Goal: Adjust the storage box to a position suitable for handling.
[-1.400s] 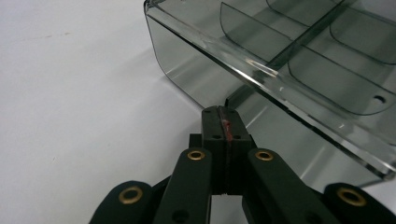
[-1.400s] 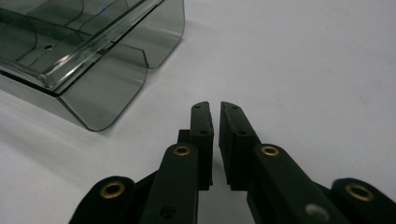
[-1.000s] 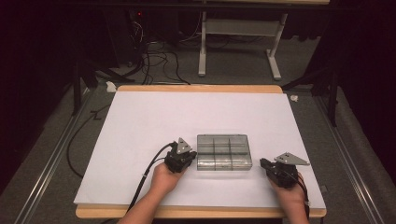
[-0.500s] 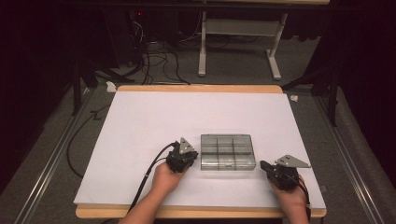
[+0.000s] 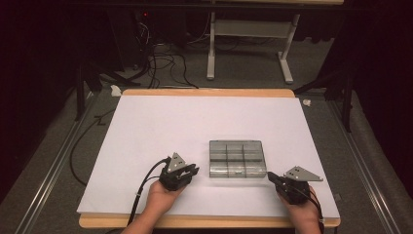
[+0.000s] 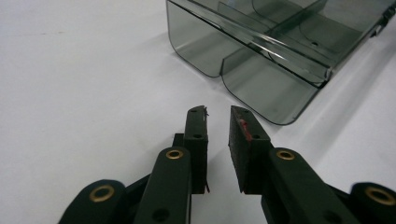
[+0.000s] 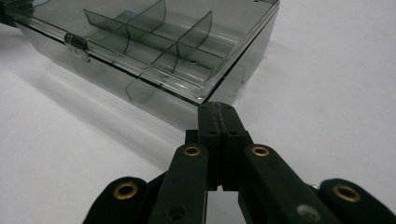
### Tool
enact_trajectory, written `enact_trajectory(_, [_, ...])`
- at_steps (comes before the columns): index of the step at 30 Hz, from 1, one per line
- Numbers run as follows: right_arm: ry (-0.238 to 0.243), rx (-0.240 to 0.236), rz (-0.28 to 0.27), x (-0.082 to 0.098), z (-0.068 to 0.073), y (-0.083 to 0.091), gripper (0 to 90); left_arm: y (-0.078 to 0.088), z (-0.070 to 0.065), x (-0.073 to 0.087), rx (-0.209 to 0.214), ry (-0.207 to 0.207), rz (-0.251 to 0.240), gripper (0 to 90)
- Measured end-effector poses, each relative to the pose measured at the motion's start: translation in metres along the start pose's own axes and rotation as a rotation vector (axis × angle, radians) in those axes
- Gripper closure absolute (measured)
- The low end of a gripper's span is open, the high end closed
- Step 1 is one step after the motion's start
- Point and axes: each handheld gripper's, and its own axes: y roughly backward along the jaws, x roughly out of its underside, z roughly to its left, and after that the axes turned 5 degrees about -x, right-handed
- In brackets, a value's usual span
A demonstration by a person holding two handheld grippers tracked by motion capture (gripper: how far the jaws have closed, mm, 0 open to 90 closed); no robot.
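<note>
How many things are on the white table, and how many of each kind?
Clear plastic box with dividers: 1
Black hand-held gripper: 2, the left one and the right one
Total: 3

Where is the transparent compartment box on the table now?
In the high view, the box lies on the white sheet, near its front edge, right of centre.
</note>
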Motion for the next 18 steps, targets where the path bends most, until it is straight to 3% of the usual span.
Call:
enact_trajectory(11, [0.005,-0.004,-0.017,0.000,0.001,0.001,90.0,0.006,-0.014,-0.002,0.047,-0.022,-0.047,79.0])
enact_trajectory(18, [0.007,-0.006,-0.022,0.000,0.001,0.000,90.0,0.009,-0.017,-0.005,0.079,0.009,-0.066,79.7])
